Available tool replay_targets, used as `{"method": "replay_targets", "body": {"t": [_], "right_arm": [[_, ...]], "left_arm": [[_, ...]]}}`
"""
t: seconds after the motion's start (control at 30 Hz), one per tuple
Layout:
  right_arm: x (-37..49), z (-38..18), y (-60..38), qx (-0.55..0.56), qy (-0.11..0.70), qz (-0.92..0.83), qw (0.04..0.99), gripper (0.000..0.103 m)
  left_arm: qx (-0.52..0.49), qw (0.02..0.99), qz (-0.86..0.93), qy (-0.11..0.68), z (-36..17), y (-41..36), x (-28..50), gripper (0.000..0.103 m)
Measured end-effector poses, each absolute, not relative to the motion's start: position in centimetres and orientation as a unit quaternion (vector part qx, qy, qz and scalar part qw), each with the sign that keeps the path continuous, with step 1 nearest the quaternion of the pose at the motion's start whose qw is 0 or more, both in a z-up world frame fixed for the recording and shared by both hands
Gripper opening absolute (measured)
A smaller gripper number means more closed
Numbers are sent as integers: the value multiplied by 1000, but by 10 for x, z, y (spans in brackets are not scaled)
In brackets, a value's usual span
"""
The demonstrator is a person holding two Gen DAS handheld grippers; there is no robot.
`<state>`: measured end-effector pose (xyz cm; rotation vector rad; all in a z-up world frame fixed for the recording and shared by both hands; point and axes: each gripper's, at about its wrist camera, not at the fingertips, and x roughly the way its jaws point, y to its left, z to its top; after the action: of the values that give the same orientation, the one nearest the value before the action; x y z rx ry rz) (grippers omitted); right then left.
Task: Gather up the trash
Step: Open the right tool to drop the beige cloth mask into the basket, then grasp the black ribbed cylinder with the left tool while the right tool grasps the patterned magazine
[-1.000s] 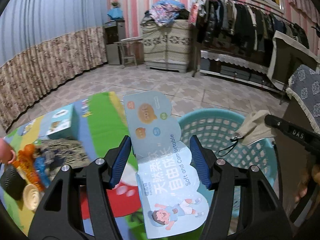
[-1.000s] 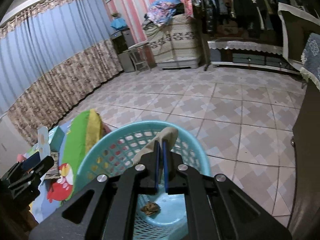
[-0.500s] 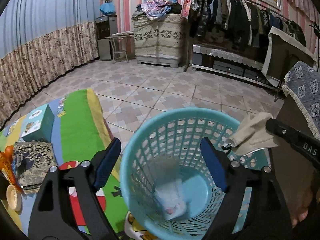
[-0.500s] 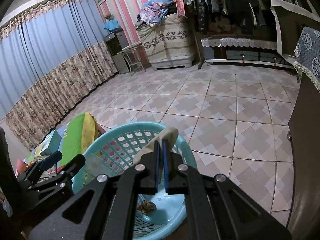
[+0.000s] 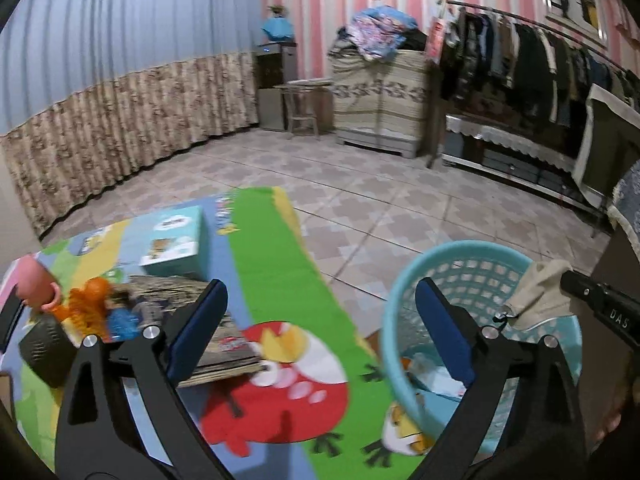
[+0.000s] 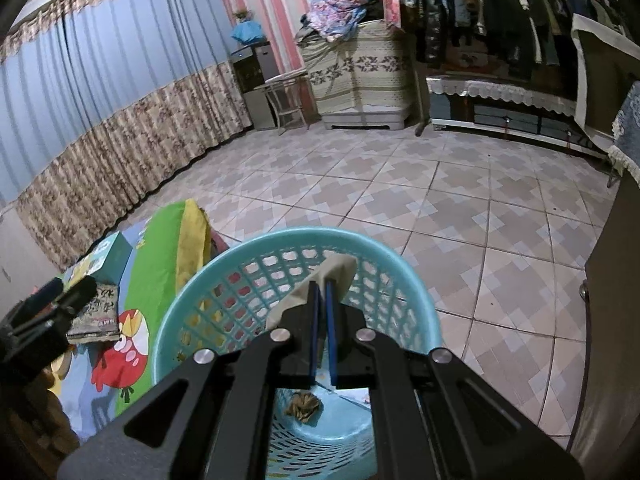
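A teal lattice basket (image 5: 396,304) stands on the floor beside the play mat. A blue-and-white wrapper (image 5: 436,378) lies inside it. My left gripper (image 5: 320,286) hangs over the mat just left of the basket, its jaws opening wide with nothing between them. My right gripper (image 6: 322,284) is shut on a beige cloth piece with a dark loop (image 6: 340,270), held over the basket (image 6: 280,240). In the left wrist view the cloth (image 5: 540,296) hangs from the right gripper's tip (image 5: 570,280) above the far rim. A crumpled brown scrap (image 6: 303,404) lies on the basket's bottom.
The cartoon-bird play mat (image 5: 276,264) holds a teal box (image 5: 176,240), a patterned flat stack (image 5: 172,292), an orange toy (image 5: 90,304) and a black object (image 5: 44,348). Dark furniture (image 6: 612,320) stands at the right. A clothes rack and cabinet line the far wall.
The blue-and-white wrapper left my left gripper and dropped into the basket. The left jaws spread wider and swung left over the mat. The right gripper stayed shut on the cloth.
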<state>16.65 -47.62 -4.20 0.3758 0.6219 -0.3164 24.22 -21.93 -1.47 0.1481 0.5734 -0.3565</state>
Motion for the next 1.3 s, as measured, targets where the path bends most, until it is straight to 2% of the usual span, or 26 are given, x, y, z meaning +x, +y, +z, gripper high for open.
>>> {"method": "replay_targets", "body": {"t": [0.37,0.4,0.43,0.5,0.6,0.63,0.77,0.93,1.3], "right_arm": [[187,-44,-448,146,321,-152,923,7],[187,-45,-449,146,324,-154,922,13],[188,-46,-449,147,325,-155,921,31],[188,-47,-448,147,323,-159,921,59],[188,-48,-445,147,329,-157,919,64],[189,-48,-443,145,331,-159,919,70],[188,-42,-435,132,327,-170,920,84],[187,-32,-418,130,309,-167,927,92],[204,-33,-356,88,312,-131,937,93]], "left_arm": [[68,950,-143,271,-4,-174,231,94],[67,950,-140,270,-3,-169,230,94],[67,951,-136,269,-3,-164,229,95],[67,953,-125,267,-2,-155,228,95],[65,954,-115,268,-2,-139,227,96],[63,955,-110,268,-2,-133,227,96],[54,958,-95,266,2,-112,225,97],[44,961,-79,262,8,-82,223,97],[31,963,-23,268,7,-1,216,97]]}}
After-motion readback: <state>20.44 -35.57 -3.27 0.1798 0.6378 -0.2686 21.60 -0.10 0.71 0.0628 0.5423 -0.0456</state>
